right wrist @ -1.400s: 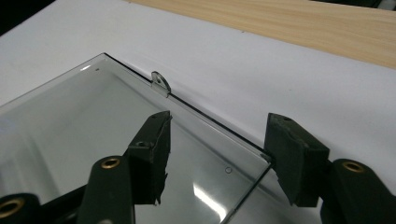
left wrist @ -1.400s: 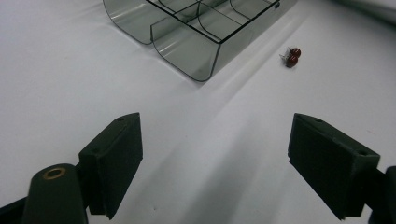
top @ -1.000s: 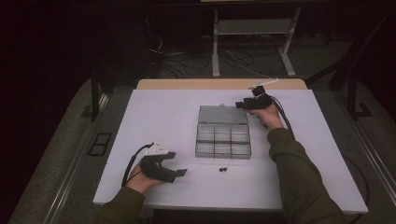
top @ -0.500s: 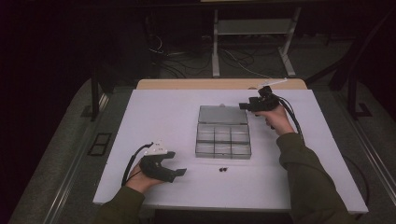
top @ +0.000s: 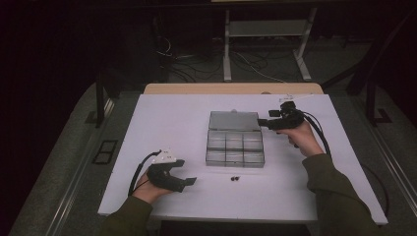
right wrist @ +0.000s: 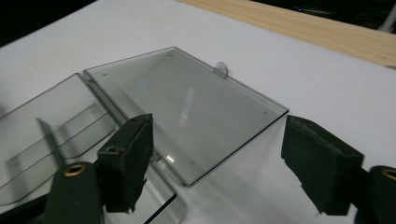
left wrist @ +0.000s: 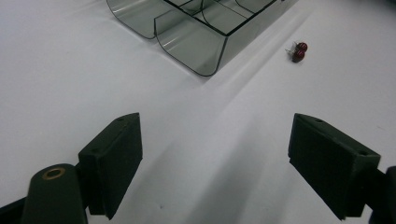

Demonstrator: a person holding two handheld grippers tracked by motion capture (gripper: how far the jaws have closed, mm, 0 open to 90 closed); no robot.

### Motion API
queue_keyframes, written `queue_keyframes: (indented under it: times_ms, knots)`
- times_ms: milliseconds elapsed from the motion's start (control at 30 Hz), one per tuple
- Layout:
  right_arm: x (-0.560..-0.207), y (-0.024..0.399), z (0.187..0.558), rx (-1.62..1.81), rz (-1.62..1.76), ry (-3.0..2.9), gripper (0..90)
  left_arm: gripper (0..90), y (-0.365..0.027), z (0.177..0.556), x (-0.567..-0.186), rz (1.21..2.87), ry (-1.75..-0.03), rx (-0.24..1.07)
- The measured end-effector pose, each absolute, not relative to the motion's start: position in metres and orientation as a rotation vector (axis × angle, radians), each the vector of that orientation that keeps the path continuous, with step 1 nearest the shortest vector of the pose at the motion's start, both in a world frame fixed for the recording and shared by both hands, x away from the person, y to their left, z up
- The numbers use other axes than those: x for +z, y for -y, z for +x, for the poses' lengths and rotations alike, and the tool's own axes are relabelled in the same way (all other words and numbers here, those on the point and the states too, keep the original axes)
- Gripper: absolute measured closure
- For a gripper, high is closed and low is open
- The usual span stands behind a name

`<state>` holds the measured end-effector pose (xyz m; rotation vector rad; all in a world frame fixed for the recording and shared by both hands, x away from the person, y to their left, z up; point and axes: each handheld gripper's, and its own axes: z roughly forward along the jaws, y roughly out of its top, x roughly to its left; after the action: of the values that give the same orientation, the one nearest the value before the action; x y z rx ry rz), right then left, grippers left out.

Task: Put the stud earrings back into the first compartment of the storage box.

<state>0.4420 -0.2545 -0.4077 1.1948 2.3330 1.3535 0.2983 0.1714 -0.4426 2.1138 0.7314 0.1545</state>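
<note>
1. The right gripper [top: 269, 123] is held above the table beside the far right corner of the clear plastic box [top: 234, 145]. Its jaws have just been opening and stand wide apart, and nothing is gripped between them.
2. In the right gripper view the box's lid [right wrist: 187, 112] is seen lying flat and open on the white table [right wrist: 327, 93], hinged to the tray at its left – one small latch tab [right wrist: 222, 69] stands up from the lid's far edge. The near corner of the lid is partly covered by the left-hand jaw, and the tray is cut off at the picture's left edge.
3. The left gripper [top: 189, 181] is rested low near the table's front edge, well apart from the box. Its jaws are spread wide and are empty, with bare table between them.
4. Ahead of the left gripper, just beside the box's near corner, two small dark red beads [left wrist: 299, 51] are seen touching one another; a pale bit is attached to them, too small to make out.
5. Six compartments can be counted in the tray from the high view, in two rows of three. Whether anything lies in them cannot be told – the walls are clear and the picture is dim.
6. One strip of bare wood [top: 231, 88] is seen along the table's far edge.
</note>
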Motion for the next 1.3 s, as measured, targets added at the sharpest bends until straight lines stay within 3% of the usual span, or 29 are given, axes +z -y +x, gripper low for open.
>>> queue_keyframes:
  times_ms: [100,1300]
  knots:
    - [-0.405,0.257,0.432,1.325,1.179,-2.348,19.9,16.7,-0.172,0.298,-0.443,2.115,-0.728,0.156]
    - [-0.432,0.286,0.287,1.329,1.113,-2.326,19.6,19.9,-0.159,0.294,-0.434,2.087,-0.667,0.161]
